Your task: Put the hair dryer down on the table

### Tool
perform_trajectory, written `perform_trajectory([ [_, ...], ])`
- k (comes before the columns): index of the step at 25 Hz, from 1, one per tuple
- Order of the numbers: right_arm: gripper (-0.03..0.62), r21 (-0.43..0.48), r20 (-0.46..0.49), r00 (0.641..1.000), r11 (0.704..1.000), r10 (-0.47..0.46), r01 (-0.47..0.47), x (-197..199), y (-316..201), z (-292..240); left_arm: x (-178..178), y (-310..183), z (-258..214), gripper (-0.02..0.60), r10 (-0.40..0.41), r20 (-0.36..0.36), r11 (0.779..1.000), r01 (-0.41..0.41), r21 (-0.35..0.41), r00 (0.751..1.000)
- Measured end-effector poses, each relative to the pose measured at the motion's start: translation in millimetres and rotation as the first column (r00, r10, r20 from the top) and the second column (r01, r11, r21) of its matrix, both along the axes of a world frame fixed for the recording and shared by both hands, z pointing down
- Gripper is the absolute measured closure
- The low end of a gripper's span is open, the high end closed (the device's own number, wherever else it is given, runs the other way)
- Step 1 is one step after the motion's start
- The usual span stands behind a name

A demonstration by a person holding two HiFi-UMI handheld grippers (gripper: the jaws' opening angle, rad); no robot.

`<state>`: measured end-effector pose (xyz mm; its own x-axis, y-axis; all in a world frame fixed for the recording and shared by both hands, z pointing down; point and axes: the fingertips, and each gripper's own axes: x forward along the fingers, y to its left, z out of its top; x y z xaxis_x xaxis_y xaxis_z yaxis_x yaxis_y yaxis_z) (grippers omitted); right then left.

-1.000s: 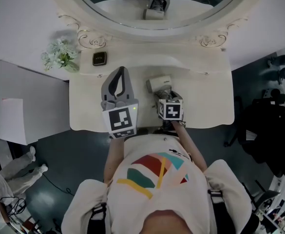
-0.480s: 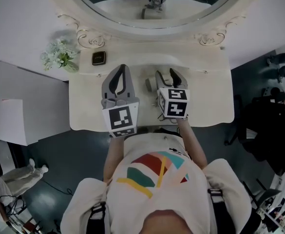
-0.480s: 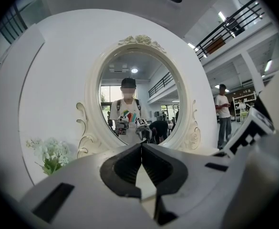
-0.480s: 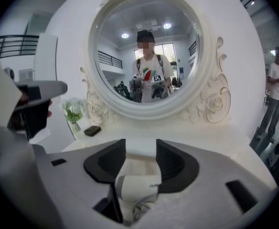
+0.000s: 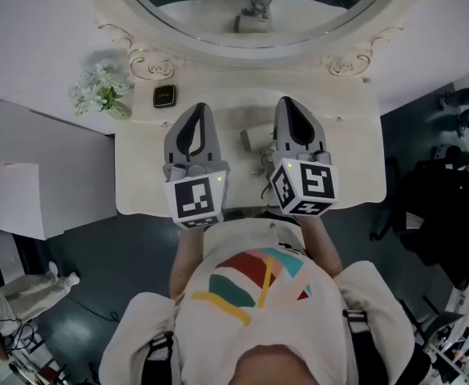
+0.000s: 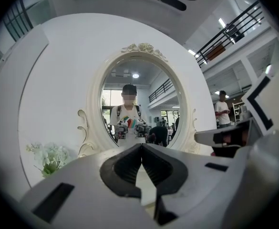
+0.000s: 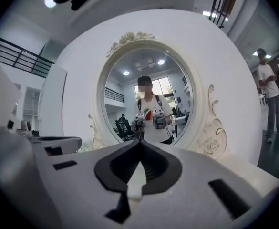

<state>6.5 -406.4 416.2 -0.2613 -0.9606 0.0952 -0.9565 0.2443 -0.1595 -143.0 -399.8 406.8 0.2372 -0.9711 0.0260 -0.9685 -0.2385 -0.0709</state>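
Observation:
The pale grey hair dryer (image 5: 252, 140) lies on the cream dressing table (image 5: 354, 167), free of both grippers, in the gap between them. My right gripper (image 5: 288, 101) hovers just to its right; its jaws have just been closing and now meet with nothing between them, as the right gripper view (image 7: 140, 142) confirms. To the dryer's left my left gripper (image 5: 200, 107) is also shut and empty, its tips touching in the left gripper view (image 6: 141, 146). Both point toward the mirror.
An oval mirror (image 5: 254, 6) in an ornate cream frame rises behind the table. White flowers (image 5: 98, 91) and a small dark box (image 5: 163, 95) sit at the back left. A person (image 7: 269, 99) stands far off on the right.
The right gripper let go of the hair dryer, lifted away to the right and shut its jaws. The dryer stays on the table. The left gripper barely moved.

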Motion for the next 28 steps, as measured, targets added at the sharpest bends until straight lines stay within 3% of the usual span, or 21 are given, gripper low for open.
perform_trajectory([
  [5,0.595,0.092,-0.073,0.997,0.996,0.017,-0.011,2,10,-11,5,7,-16,0.577,0.017,-0.019,1.0,-0.017,-0.01,1.0],
  [9,0.595,0.088,-0.076,0.997,0.996,0.011,-0.004,2,16,-9,4,8,-30,0.577,0.007,-0.033,0.999,-0.006,0.044,0.999],
  [15,0.595,0.078,-0.106,0.994,0.997,-0.006,0.015,-2,15,-3,2,8,-36,0.577,-0.006,-0.041,0.999,0.008,0.053,0.999],
  [21,0.595,0.074,-0.098,0.995,0.997,-0.027,0.034,10,87,-29,14,84,-66,0.577,-0.023,-0.037,0.998,0.026,0.064,0.999],
  [25,0.595,0.075,-0.102,0.995,0.997,-0.021,0.029,-1,27,-10,4,23,-42,0.577,0.001,-0.031,0.999,0.001,0.051,1.0],
  [28,0.595,0.071,-0.102,0.995,0.997,-0.023,0.03,-3,12,-5,0,8,-38,0.577,-0.014,-0.041,0.998,0.016,0.053,0.999],
])
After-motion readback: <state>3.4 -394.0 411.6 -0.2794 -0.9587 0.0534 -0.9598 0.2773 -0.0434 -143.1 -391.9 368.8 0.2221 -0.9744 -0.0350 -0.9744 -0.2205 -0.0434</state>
